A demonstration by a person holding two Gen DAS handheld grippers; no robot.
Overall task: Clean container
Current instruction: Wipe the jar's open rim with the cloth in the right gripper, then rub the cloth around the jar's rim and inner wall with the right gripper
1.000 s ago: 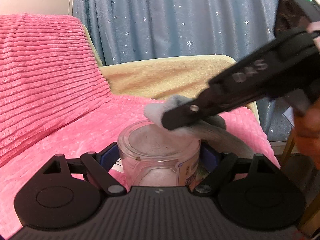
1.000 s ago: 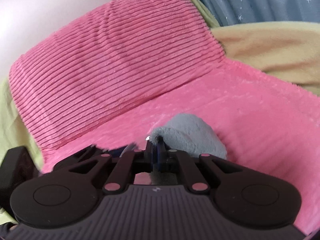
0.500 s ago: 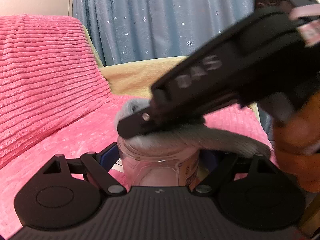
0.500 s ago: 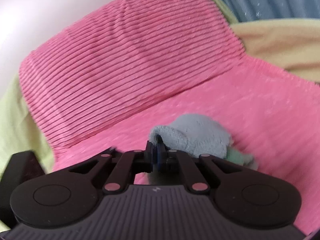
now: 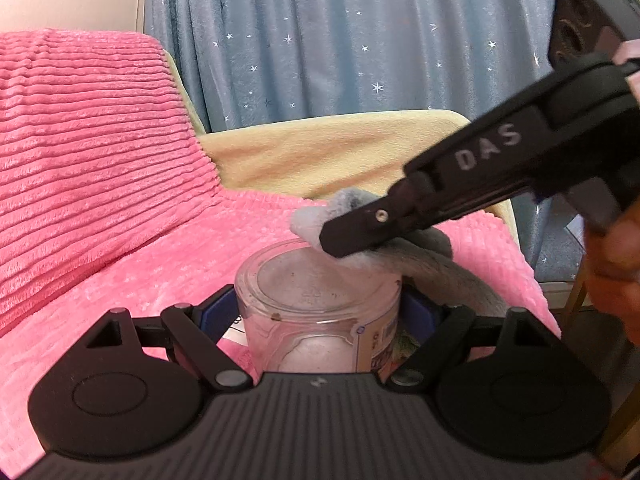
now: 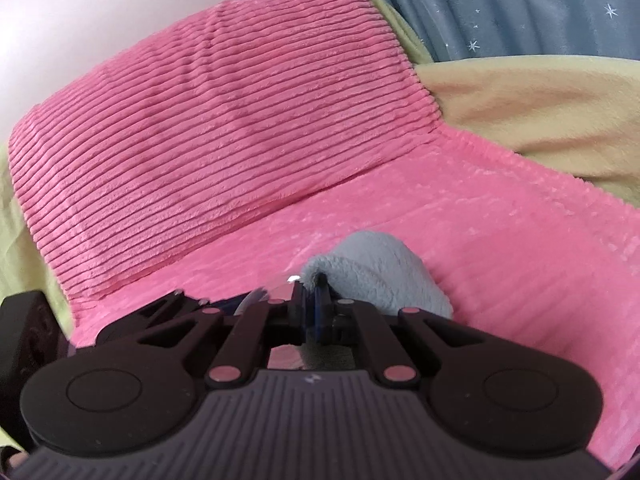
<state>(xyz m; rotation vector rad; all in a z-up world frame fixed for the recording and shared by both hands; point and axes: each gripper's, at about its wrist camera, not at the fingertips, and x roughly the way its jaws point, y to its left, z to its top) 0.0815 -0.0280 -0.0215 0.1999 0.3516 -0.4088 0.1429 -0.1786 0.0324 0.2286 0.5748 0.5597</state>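
**Glass container held while a grey cloth is pressed at its rim**

A clear glass container [image 5: 318, 300] is clamped between the two blue-padded fingers of the left gripper [image 5: 318, 312], one pad set against each side of its wall. The container is seen from its round end, which faces away from the camera; a few dark specks are visible on the glass, and part of a printed label [image 5: 384, 340] can be made out on its right side. It is held above a pink ribbed blanket [image 5: 120, 200] that is spread over a seat and backrest.

From the upper right the right gripper [image 5: 352, 232] is brought in at a slant, its black body marked "DAS". Its fingers are drawn together on a grey fluffy cloth [image 5: 432, 260], which is pinched at a fold. The cloth is laid against the far right part of the container's rim, and its loose part hangs down on the right behind the container. In the right wrist view the same cloth [image 6: 376, 268] is seen bunched just ahead of the narrowly closed fingertips, with a sliver of the glass rim [image 6: 276, 290] showing to the left of it.

A person's hand [image 5: 616, 264] is visible at the right edge, blurred. Behind the blanket a yellow-beige cover [image 5: 340, 152] and a blue curtain [image 5: 340, 40] printed with small white stars are seen.
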